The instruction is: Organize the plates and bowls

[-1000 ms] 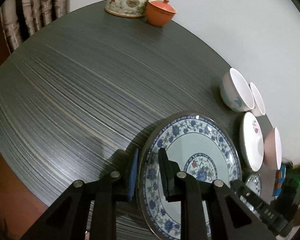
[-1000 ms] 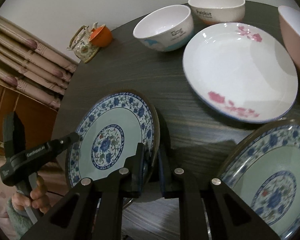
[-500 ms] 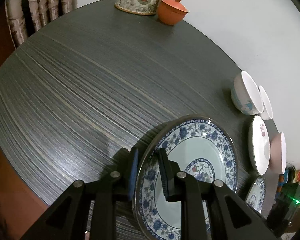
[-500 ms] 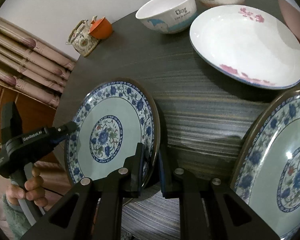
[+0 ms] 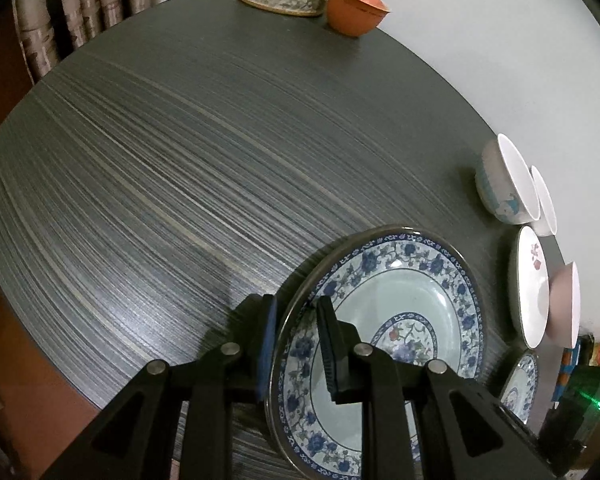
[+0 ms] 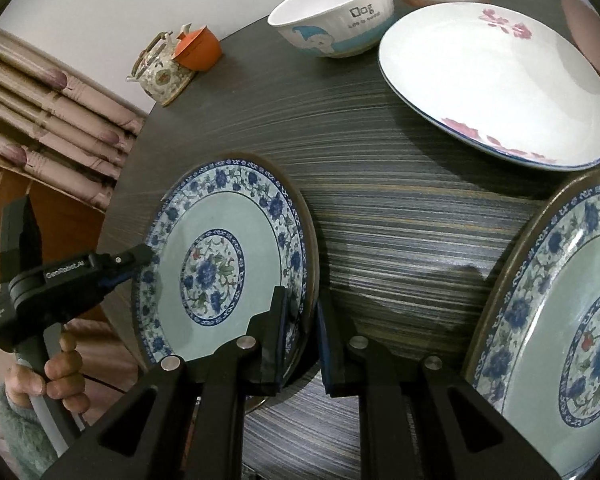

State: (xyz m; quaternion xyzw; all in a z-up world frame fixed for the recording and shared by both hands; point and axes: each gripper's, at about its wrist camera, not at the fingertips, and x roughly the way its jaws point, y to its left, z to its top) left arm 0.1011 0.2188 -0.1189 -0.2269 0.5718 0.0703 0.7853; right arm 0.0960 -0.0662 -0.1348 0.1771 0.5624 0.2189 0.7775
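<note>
Blue-floral plate (image 6: 228, 260): tilted above desk (image 6: 400, 216); left rim pinched by left tool (image 5: 296, 340), right rim pinched by right tool (image 6: 302, 320); second blue-floral plate (image 6: 572, 340) rightward.

Black tongs (image 6: 302, 332), silver screws, blue pads; fuzzy green sleeve (image 6: 18, 440)

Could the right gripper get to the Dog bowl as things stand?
Probably not yet: the right gripper is shut on the blue-patterned plate, which the left gripper also holds. The Dog bowl sits unobstructed across the table.
</note>
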